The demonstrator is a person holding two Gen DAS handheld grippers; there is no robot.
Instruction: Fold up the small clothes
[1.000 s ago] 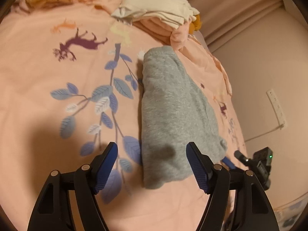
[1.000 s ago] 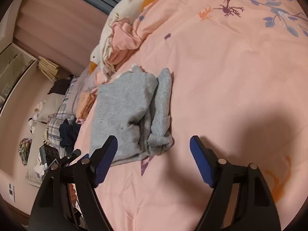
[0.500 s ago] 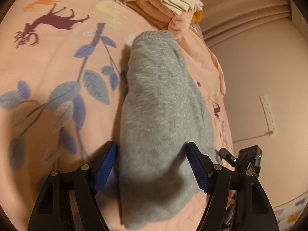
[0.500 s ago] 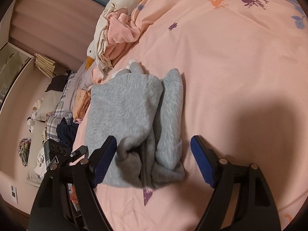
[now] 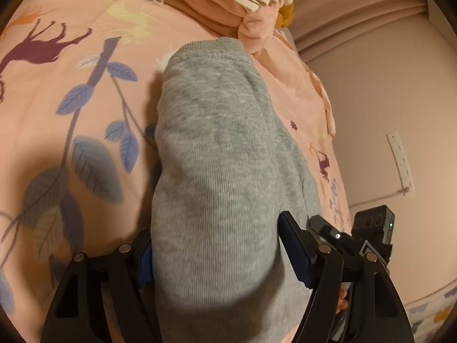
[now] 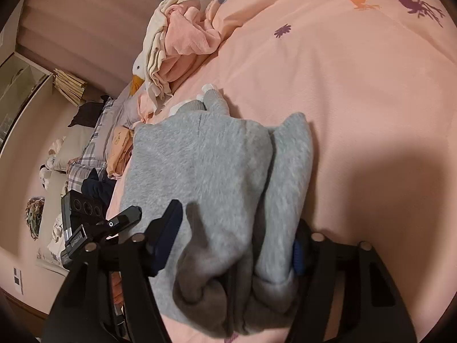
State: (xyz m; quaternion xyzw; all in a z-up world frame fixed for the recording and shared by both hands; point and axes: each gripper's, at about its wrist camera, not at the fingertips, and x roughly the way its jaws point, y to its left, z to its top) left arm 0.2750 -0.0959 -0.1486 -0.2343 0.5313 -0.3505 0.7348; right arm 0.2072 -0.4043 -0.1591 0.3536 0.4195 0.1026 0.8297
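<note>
Grey and soft, the folded top (image 5: 217, 171) lies on the pink bed (image 5: 71, 91), near the edge. It is already folded long and thin, so both grippers come at its near end, one at each corner. The left gripper (image 5: 212, 253) has wide fingers with the cloth between them, not squeezed yet. The right gripper (image 6: 237, 243) is closing its fingers around the bunched end. I think they want to lift that end and fold it over. More clothes (image 6: 182, 40) wait in a pile.
</note>
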